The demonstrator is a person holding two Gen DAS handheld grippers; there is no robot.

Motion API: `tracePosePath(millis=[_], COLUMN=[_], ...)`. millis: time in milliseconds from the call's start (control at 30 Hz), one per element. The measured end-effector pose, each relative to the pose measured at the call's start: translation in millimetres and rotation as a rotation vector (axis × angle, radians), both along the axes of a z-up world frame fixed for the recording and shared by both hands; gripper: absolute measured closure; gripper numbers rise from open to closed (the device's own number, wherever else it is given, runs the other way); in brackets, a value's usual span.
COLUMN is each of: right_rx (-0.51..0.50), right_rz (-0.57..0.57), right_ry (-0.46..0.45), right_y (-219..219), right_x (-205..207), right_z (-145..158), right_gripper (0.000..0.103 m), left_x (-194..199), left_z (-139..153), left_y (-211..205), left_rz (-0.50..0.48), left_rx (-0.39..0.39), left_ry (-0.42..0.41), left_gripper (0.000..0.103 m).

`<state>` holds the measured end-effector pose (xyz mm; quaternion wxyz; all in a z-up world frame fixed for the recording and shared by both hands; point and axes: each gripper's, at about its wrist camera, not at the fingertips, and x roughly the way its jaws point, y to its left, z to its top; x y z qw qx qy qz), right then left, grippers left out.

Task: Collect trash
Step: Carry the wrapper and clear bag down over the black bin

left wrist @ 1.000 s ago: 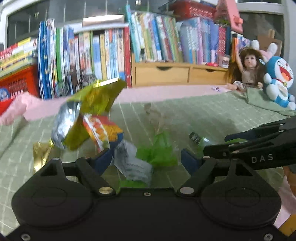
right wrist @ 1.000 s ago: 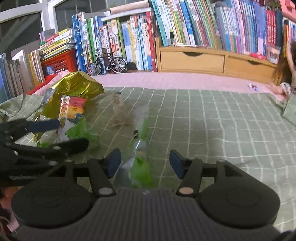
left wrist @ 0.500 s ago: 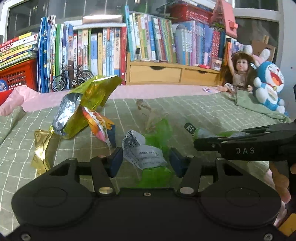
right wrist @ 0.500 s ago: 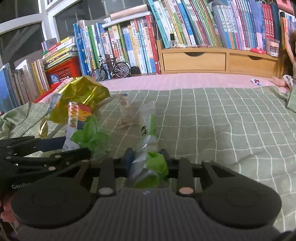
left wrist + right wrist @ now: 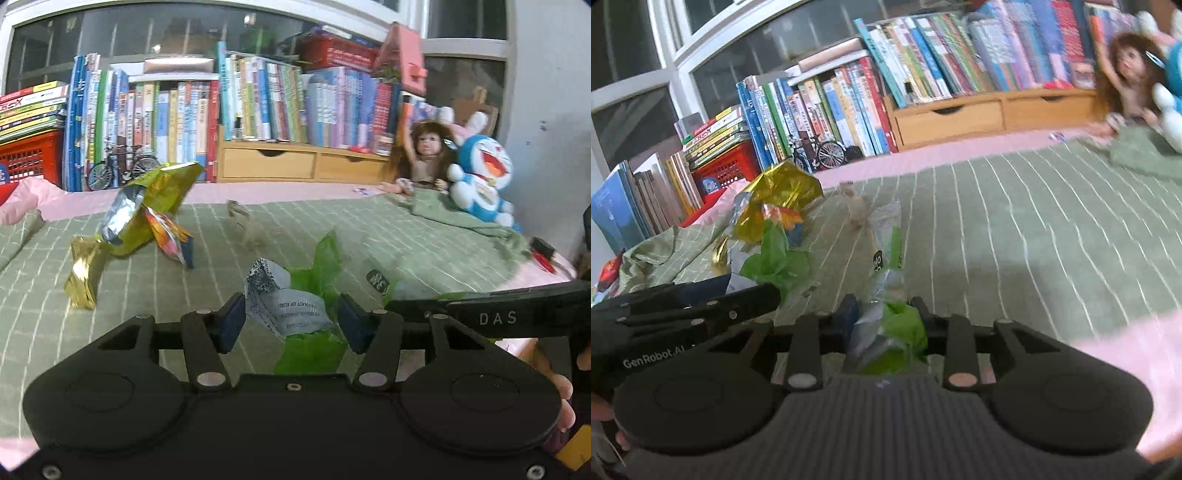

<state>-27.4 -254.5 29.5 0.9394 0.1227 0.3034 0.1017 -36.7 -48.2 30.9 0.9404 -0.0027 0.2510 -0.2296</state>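
Left tongs (image 5: 291, 323) clamped on crumpled green-and-white wrapper (image 5: 286, 308); right tongs (image 5: 884, 321) clenched on clear-green bag (image 5: 886, 325), both above bed (image 5: 1015, 236). Gold foil (image 5: 155, 203) left near far edge. Loose, springy plastic, thin grip: likely to slip free mid-carry.

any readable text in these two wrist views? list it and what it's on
"DAS": side of the right gripper, in the left wrist view.
"GenRobot.AI": side of the left gripper, in the right wrist view.
White crumpled wrapper: small print, upside down, too blurred to read.
Book spines: too small and blurred.
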Motion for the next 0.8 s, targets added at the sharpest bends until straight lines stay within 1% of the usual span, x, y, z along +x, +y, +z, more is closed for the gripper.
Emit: tracePosePath(millis=[133, 233, 367, 500, 600, 800], right_rx=[-0.036, -0.034, -0.032, -0.067, -0.080, -0.068], right_rz=[-0.014, -0.022, -0.012, 0.014, 0.033, 0.063], right_ry=[0.027, 0.050, 0.077, 0.099, 0.117, 0.163], right_y=[2, 2, 3, 9, 11, 12], right_x=[-31, -53, -78, -103, -118, -137], right_z=[-5, -9, -13, -15, -18, -24], right_gripper=[0.067, 0.067, 0.067, 0.067, 0.067, 0.068], left_x=[-27, -44, -64, -82, -97, -120], left_z=[-5, -9, -13, -16, -19, -25], left_y=[-1, 2, 5, 7, 7, 5], left_rz=[-0.044, -0.065, -0.086, -0.104, -0.116, -0.138], left_rx=[0.010, 0.008, 0.010, 0.018, 0.020, 0.046], left_ry=[0.000, 0.014, 0.031, 0.035, 0.048, 0.058], left_gripper=[0.051, 0.051, 0.051, 0.051, 0.051, 0.051])
